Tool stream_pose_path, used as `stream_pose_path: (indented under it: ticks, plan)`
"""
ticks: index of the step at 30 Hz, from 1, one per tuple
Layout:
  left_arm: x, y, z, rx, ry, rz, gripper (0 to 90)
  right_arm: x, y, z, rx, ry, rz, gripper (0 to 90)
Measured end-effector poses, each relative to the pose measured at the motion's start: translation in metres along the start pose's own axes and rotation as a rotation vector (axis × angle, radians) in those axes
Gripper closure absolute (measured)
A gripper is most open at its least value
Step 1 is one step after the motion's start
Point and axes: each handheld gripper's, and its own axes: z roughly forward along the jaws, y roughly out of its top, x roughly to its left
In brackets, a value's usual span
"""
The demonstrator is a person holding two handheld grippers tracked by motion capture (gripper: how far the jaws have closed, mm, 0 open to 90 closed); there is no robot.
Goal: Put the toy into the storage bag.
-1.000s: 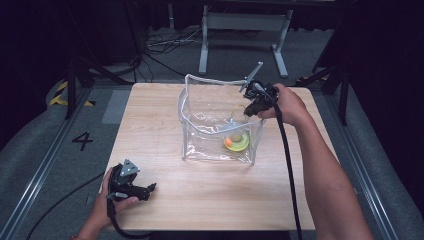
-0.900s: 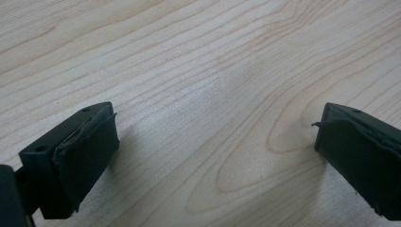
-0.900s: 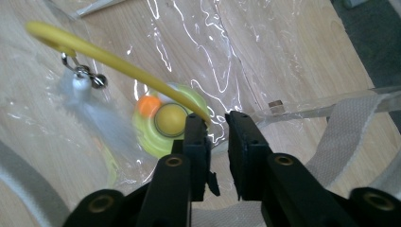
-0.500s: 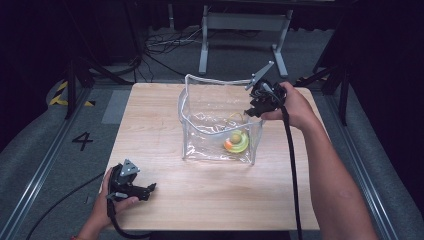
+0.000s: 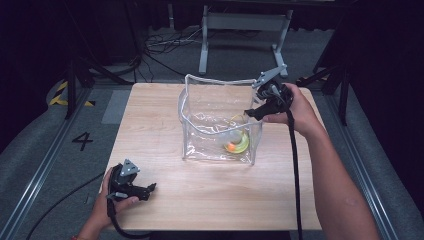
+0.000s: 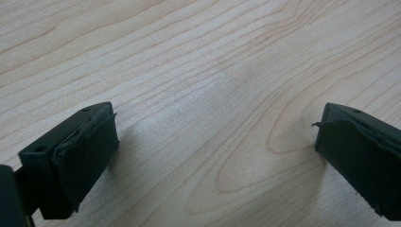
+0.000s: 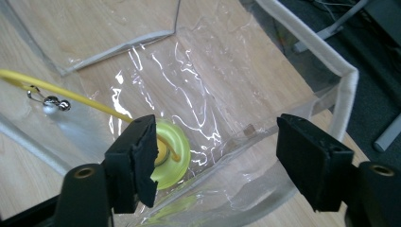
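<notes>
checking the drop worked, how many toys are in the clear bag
1: a yellow-green toy lies at the bottom of the clear bag, near its front right corner, below the open right gripper. Nothing else shows through the plastic.

In the right gripper view, the gripper's near pad partly hid the yellow-green toy [image 7: 172,156]; its yellow cord [image 7: 71,92] ran off-frame.

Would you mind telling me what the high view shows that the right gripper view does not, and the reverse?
High view alone: the left gripper open low over the table, the person's forearms, and the floor marked 4.
Right gripper view alone: a yellow cord with a small metal clasp running to the yellow-green toy.
Both: the clear plastic bag holding that toy, and the right gripper, jaws just opened, nothing between them.
</notes>
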Motion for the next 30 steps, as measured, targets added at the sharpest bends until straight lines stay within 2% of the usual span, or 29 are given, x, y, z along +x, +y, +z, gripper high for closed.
stream_pose_path:
  ticks: [6,14,25,30]
  plan:
    - [0.0,0.0,0.0,0.0,0.0,0.0,0.6,0.002,-0.007,-0.015,-0.059,-0.03,0.003,27.6]
    - [0.0,0.0,0.0,0.0,0.0,0.0,0.6,0.001,-0.017,-0.034,-0.097,-0.066,0.008,29.5]
    - [0.0,0.0,0.0,0.0,0.0,0.0,0.5,0.011,-0.041,-0.064,-0.116,-0.085,-0.008,30.6]
    - [0.0,0.0,0.0,0.0,0.0,0.0,0.5,0.016,-0.059,-0.068,-0.126,-0.085,-0.001,30.3]
